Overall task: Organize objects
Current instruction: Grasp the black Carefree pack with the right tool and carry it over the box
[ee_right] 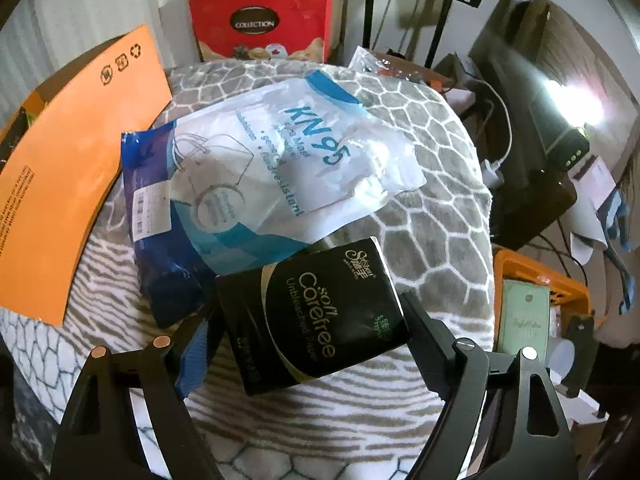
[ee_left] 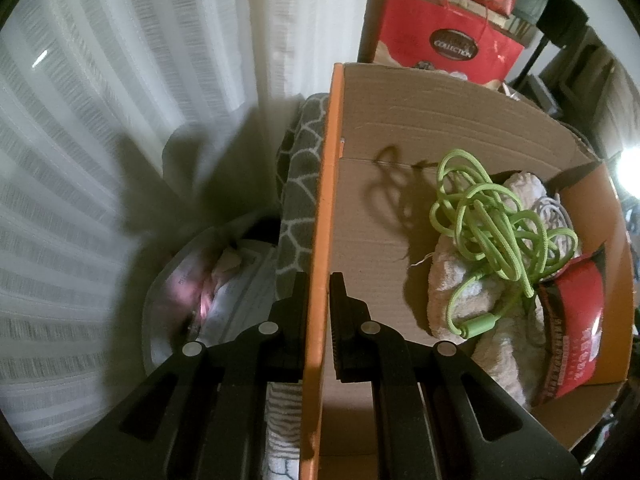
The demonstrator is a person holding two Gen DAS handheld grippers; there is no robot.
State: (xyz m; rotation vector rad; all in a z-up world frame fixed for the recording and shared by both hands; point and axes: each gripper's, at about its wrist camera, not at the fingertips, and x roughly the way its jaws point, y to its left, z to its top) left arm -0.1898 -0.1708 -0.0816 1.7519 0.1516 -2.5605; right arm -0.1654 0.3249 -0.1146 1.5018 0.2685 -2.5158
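Currently, the left gripper (ee_left: 319,312) is clenched on the orange flap (ee_left: 320,208) of the cardboard box (ee_left: 400,128), holding it steady. The right gripper (ee_right: 308,344) straddles the black tissue pack (ee_right: 316,316), which lies on the grey patterned blanket (ee_right: 432,152) just beside the mask pouch (ee_right: 272,164); its fingers (ee_right: 430,354) appear not yet pressed on it. Next move, as judged: close firmly, lift, transfer into the box.

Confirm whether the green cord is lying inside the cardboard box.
Yes, the green cord lies coiled on a towel inside the open cardboard box.
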